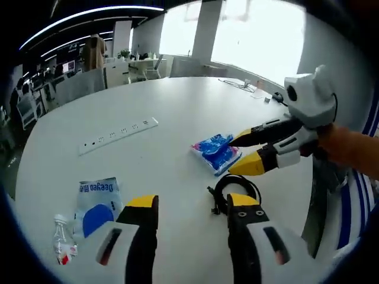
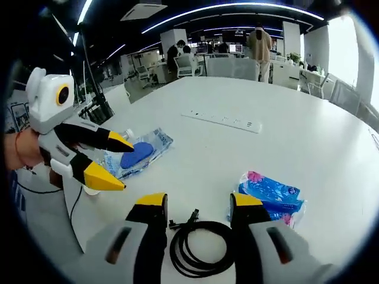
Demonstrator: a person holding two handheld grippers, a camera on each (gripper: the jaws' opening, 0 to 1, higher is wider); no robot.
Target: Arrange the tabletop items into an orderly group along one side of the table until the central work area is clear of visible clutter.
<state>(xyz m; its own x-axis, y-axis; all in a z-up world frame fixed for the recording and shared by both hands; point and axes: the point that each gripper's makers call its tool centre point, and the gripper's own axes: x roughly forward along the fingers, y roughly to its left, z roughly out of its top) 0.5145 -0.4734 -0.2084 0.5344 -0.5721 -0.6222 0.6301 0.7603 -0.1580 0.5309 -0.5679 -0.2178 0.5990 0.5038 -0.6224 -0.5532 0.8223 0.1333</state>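
Two pairs of yellow-tipped tongs hang spread over the round white surface [image 1: 177, 106], neither pinching anything. In the left gripper view, the left tongs [image 1: 192, 204] sit at bottom centre, with the coiled black cable [image 1: 235, 189] just beside their right tip. The right tongs [image 1: 244, 152] reach in from the right, near or perhaps touching the crumpled blue plastic packet [image 1: 216, 152]. Lower left lie a blue-and-white pouch [image 1: 98, 201] and a small clear bottle [image 1: 62, 238]; a long white power strip [image 1: 118, 135] sits upper left.

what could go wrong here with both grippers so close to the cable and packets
The coiled black cable lies between the right gripper fingers; a loose loop could snag and drag. The blue tissue packet beside it might get nudged. The left gripper hangs open near the blue-and-white pouch, close enough to collide.
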